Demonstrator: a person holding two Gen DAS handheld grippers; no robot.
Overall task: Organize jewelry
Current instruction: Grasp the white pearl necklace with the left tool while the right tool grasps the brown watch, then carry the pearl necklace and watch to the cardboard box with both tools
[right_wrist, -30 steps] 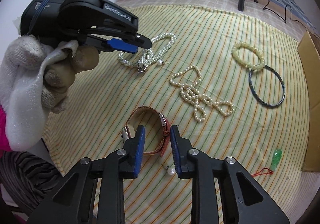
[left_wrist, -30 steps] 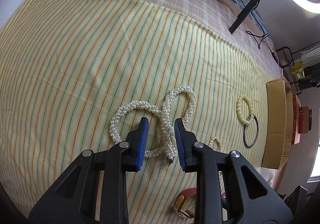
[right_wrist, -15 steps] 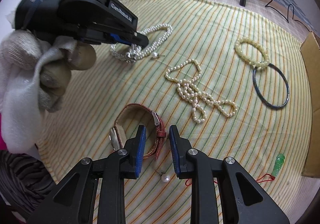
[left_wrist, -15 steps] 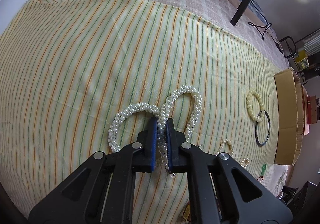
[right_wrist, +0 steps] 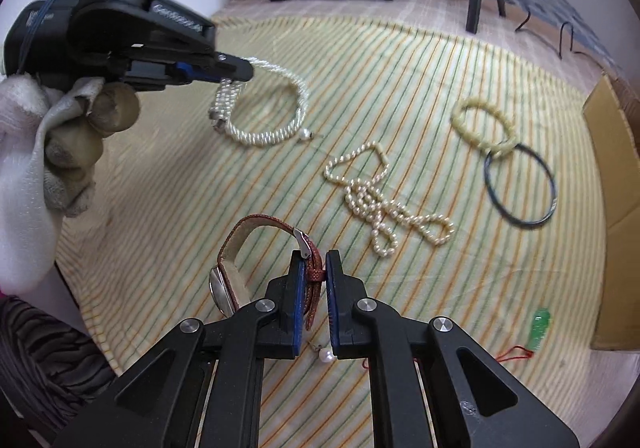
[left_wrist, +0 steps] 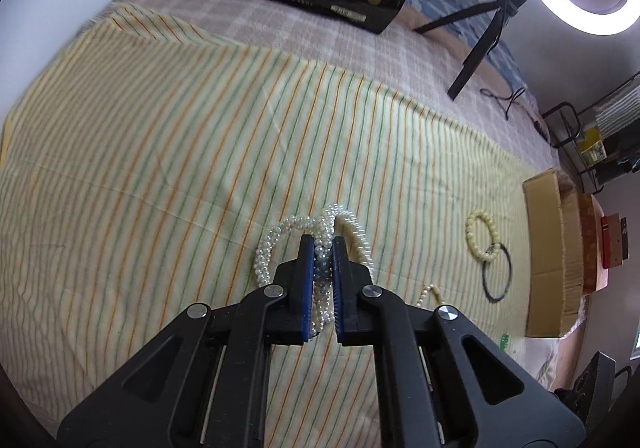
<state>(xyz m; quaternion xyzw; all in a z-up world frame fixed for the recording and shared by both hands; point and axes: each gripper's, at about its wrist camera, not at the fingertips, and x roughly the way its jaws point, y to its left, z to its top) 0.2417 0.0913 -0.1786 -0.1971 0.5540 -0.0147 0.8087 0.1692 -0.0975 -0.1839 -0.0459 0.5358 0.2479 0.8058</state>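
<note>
Beaded pearl necklace (left_wrist: 320,248) clenched in left claw (left_wrist: 323,268); right claw (right_wrist: 312,280) grips woven watch strap (right_wrist: 312,276).

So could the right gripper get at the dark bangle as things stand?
Probably not yet. The right gripper is shut on the watch strap; the bangle lies apart with open striped cloth between, but the watch must go first.

left gripper (left_wrist: 323,260) far left, jaws pinched tight on pearl necklace (right_wrist: 264,128), lifted a bit, tilted down. gloved left hand (right_wrist: 52,136) wrapped round its handle. right gripper (right_wrist: 313,280) near centre, low, jaws clamped on watch strap (right_wrist: 314,276).
</note>
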